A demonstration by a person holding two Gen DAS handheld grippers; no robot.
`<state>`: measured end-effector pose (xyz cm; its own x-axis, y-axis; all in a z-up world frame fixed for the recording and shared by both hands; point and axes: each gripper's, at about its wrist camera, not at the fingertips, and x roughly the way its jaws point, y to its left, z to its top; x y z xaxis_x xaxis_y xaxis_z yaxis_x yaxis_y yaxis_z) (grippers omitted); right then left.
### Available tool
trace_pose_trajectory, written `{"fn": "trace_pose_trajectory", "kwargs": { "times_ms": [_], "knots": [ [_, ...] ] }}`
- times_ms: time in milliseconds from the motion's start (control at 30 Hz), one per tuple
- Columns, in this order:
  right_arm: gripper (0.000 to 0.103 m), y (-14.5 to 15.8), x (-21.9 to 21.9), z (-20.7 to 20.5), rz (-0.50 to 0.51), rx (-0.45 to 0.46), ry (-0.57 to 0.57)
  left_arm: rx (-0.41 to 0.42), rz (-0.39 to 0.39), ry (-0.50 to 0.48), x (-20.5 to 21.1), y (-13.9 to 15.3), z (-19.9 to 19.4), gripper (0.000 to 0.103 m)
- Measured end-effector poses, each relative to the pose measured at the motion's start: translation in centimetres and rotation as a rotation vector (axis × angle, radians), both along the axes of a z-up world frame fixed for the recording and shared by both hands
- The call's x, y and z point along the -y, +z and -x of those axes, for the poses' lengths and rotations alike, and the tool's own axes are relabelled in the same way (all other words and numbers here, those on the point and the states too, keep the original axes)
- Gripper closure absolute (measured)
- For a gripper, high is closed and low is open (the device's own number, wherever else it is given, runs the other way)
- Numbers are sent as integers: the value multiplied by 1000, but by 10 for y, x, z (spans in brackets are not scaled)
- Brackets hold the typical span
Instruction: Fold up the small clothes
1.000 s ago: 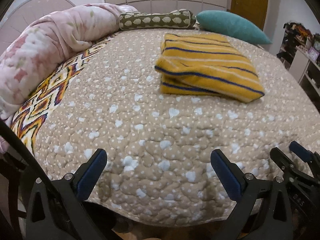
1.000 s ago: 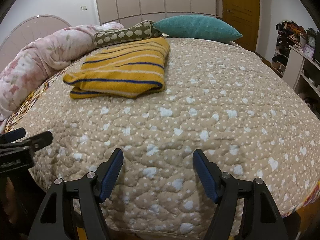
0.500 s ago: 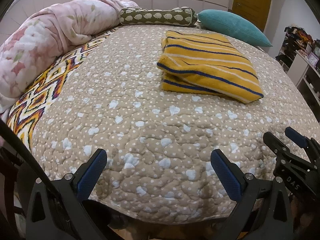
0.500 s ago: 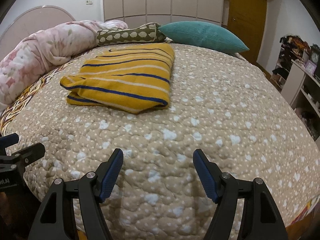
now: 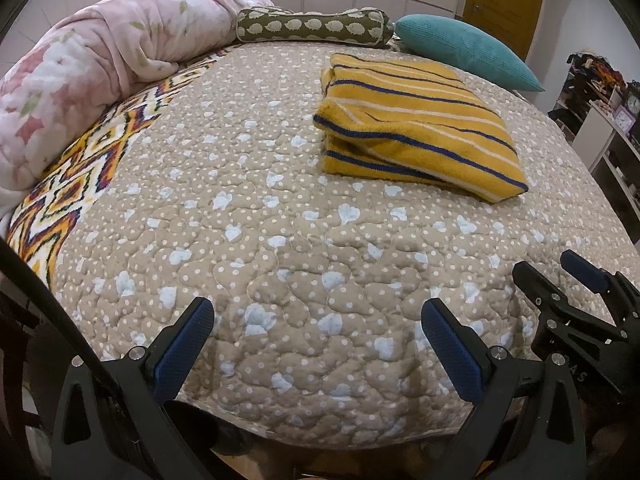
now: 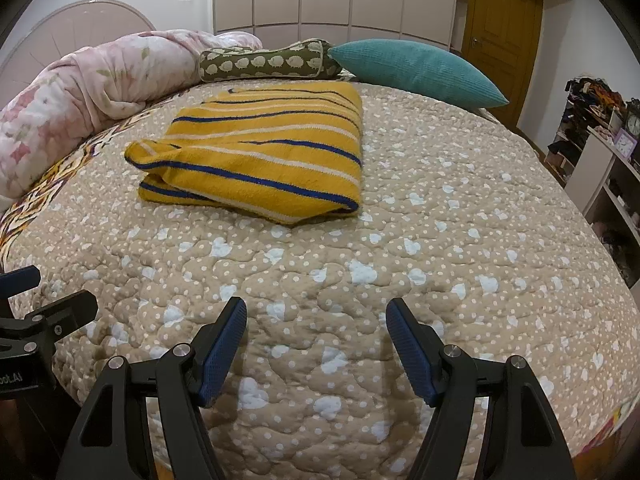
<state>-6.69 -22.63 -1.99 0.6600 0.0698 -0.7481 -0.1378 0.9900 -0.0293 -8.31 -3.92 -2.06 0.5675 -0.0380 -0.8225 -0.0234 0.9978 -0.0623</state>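
Both grippers empty at the bed's near edge, garment lies folded mid-bed.

Left gripper and right gripper sit low in their frames, fingers spread apart, nothing between them, apart from the cloth. Yellow striped garment lies upper centre-left in the right view, upper right in the left view, folded into a thick stack on the quilt, near the teal pillow. Folding looks essentially done; any next move would mean reaching forward to the stack's near edge. No containers; shelf at right edge, contents too small to tell.
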Motion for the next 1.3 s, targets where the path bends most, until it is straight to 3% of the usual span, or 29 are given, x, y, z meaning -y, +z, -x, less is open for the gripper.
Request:
{"fn": "trace_pose_trajectory", "kwargs": {
  "times_ms": [233, 467, 700, 967, 1300],
  "knots": [
    [26, 1, -2, -4, 25, -2, -6, -4, -2, 5, -8, 1, -6, 0],
    [26, 5, -5, -15, 114, -26, -45, -2, -46, 38, -23, 3, -16, 0],
    [26, 4, -7, -22, 163, -57, -59, 49, -91, 55, -35, 17, -28, 0],
    [26, 11, -7, -28, 134, -56, -65, 5, -48, 8, -27, 7, -39, 0],
    [26, 7, -10, -32, 151, -75, -70, 16, -72, -38, -10, 7, -39, 0]
  ]
}}
